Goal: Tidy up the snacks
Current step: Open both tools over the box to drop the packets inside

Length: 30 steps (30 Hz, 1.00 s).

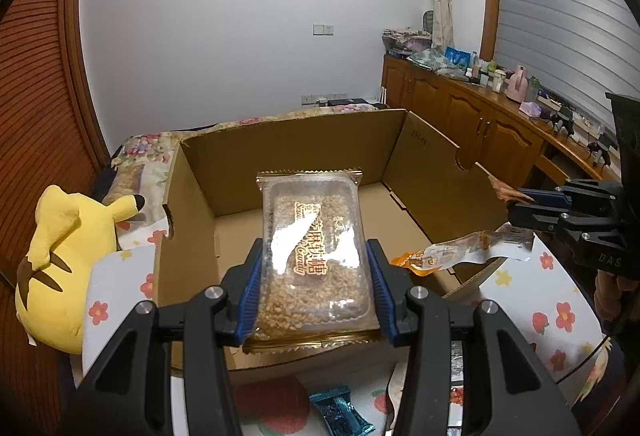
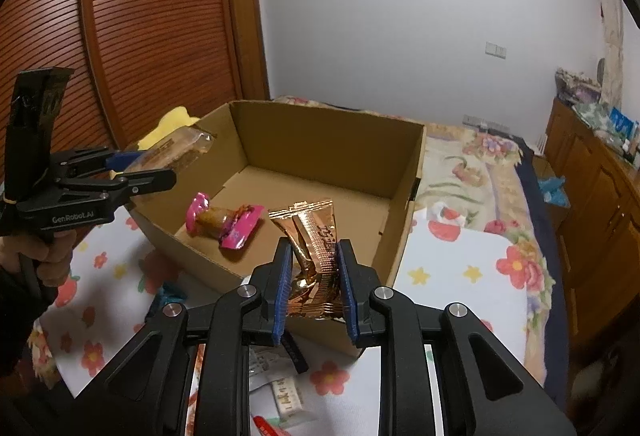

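Note:
My left gripper (image 1: 315, 256) is shut on a clear pack of sesame candy (image 1: 314, 236) with gold edges, held above the near wall of an open cardboard box (image 1: 304, 140). In the right wrist view that gripper (image 2: 160, 167) and its pack (image 2: 176, 150) hang over the box's left rim. A crumpled copper foil snack (image 2: 316, 236) is clamped in my right gripper (image 2: 314, 256), over the front wall of the box (image 2: 332, 140). On the box floor lies a pink-wrapped snack (image 2: 224, 226). An orange and clear wrapper (image 1: 460, 252) sits at the box's right rim, below the right gripper (image 1: 516, 208).
A yellow plush toy (image 1: 60, 248) lies left of the box on the floral sheet (image 1: 560, 300). A blue-wrapped snack (image 1: 340, 412) and several more wrappers (image 2: 288, 396) lie on the sheet in front of the box. A wooden cabinet (image 1: 480, 124) runs along the right.

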Each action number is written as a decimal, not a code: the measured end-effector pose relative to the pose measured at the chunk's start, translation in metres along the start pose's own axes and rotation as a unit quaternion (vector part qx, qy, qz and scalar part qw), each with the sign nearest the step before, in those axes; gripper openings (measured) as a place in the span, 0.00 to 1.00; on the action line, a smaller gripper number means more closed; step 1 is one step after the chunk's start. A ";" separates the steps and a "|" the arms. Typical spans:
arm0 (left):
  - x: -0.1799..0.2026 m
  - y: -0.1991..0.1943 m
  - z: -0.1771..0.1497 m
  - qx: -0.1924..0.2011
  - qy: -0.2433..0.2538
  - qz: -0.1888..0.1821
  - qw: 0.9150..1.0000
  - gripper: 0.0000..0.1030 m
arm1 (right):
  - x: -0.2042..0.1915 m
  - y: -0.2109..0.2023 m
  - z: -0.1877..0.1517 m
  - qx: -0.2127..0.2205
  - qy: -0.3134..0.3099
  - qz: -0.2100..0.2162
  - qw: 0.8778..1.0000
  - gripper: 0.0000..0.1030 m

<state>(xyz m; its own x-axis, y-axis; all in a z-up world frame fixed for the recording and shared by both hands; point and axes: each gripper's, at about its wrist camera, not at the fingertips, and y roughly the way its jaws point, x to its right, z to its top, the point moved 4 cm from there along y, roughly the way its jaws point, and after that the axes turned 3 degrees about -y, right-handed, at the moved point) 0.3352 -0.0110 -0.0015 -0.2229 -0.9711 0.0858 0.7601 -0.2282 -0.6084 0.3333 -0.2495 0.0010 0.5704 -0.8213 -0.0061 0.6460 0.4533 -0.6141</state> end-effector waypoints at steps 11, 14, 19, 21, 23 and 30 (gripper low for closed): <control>0.000 0.009 0.003 -0.010 -0.001 -0.001 1.000 0.46 | 0.001 0.001 0.001 -0.002 0.009 -0.005 1.000 0.30; -0.001 0.011 0.004 -0.011 -0.003 0.001 1.000 0.47 | 0.003 -0.003 0.002 0.002 0.012 -0.008 1.000 0.31; -0.001 0.013 0.004 -0.013 -0.003 0.003 1.000 0.47 | 0.003 -0.011 0.003 0.009 0.011 -0.012 1.000 0.32; 0.000 0.013 0.004 -0.014 -0.003 0.005 1.000 0.47 | 0.003 -0.014 0.004 0.013 0.012 -0.012 1.000 0.32; -0.001 0.012 0.003 -0.014 -0.006 0.005 1.000 0.48 | 0.003 -0.018 0.005 0.016 0.013 -0.013 1.000 0.32; -0.003 0.008 -0.001 -0.016 -0.008 0.017 1.000 0.52 | -0.002 -0.040 0.008 0.031 0.010 -0.017 0.999 0.36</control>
<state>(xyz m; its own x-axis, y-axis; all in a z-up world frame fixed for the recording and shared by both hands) 0.3415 -0.0103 -0.0071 -0.1879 -0.9792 0.0769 0.7476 -0.1934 -0.6354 0.3105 -0.2629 0.0317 0.5369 -0.8437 -0.0024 0.6954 0.4441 -0.5650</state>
